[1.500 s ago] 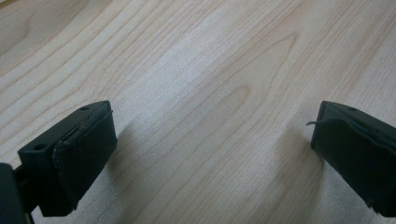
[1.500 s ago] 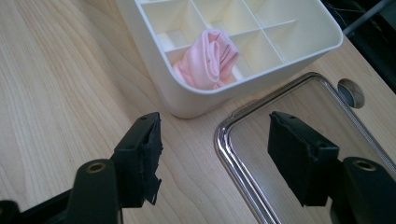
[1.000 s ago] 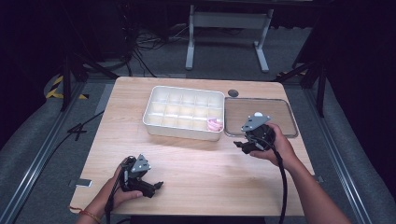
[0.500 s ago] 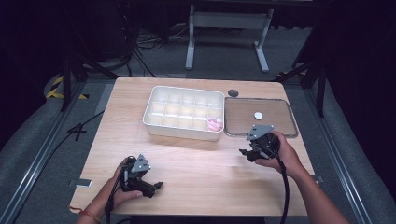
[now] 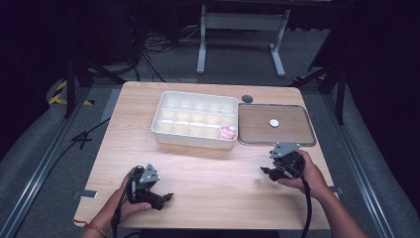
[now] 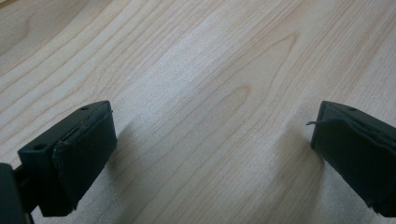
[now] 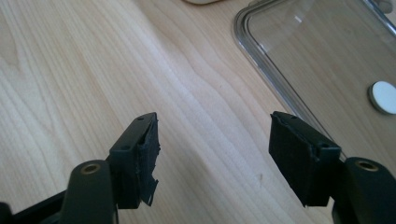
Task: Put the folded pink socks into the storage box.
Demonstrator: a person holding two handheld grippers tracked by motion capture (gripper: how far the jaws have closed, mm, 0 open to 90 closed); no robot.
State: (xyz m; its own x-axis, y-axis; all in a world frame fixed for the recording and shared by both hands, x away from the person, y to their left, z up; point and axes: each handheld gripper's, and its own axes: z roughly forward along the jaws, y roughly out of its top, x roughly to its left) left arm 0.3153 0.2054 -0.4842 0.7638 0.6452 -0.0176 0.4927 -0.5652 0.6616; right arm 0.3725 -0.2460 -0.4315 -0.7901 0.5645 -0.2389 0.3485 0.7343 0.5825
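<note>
High view: fixed above the near edge, facing forward and down over the whole table [image 5: 198,163]. Left gripper view: very close, aimed at bare wood. Right gripper view: close and low, angled toward the clear lid [image 7: 327,60] (white disc [image 7: 384,96] included), both shared with the high view.

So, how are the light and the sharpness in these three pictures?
High view: table brightly lit, surroundings dark. Left gripper view: wood sharp farther off, pads soft, casting faint shadows. Right gripper view: clear lid shows pale glare, near jaw parts blurred.
</note>
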